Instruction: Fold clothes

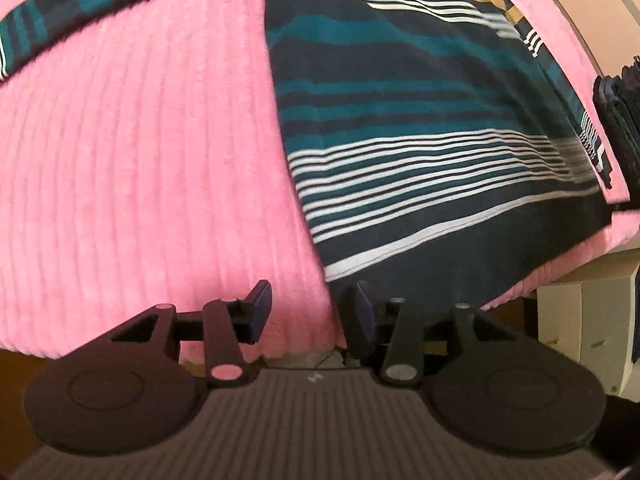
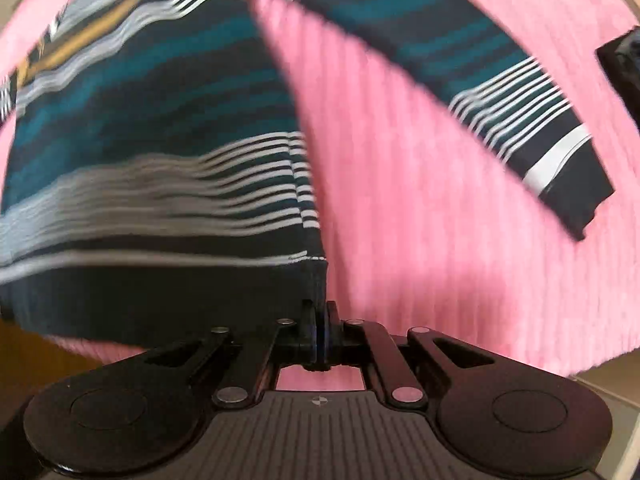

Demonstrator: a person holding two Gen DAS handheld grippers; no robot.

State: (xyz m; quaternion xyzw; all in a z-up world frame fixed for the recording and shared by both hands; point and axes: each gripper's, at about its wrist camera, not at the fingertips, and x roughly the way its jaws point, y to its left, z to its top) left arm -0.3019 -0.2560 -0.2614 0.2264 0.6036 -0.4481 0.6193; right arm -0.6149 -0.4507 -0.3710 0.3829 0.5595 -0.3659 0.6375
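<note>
A striped sweater (image 1: 420, 128), navy with teal, white and mustard bands, lies flat on a pink ribbed blanket (image 1: 140, 168). My left gripper (image 1: 308, 308) is open at the near left corner of its hem, holding nothing. In the right wrist view the sweater's body (image 2: 152, 168) fills the left, and one sleeve (image 2: 500, 92) stretches out to the right. My right gripper (image 2: 320, 316) is shut on the sweater's near right hem corner. The view is motion-blurred.
The pink blanket (image 2: 420, 220) covers the surface. A stack of dark folded clothes (image 1: 620, 128) sits at the far right edge. A white box (image 1: 580, 320) stands below the blanket's near right edge. A dark object (image 2: 624, 68) lies at the right.
</note>
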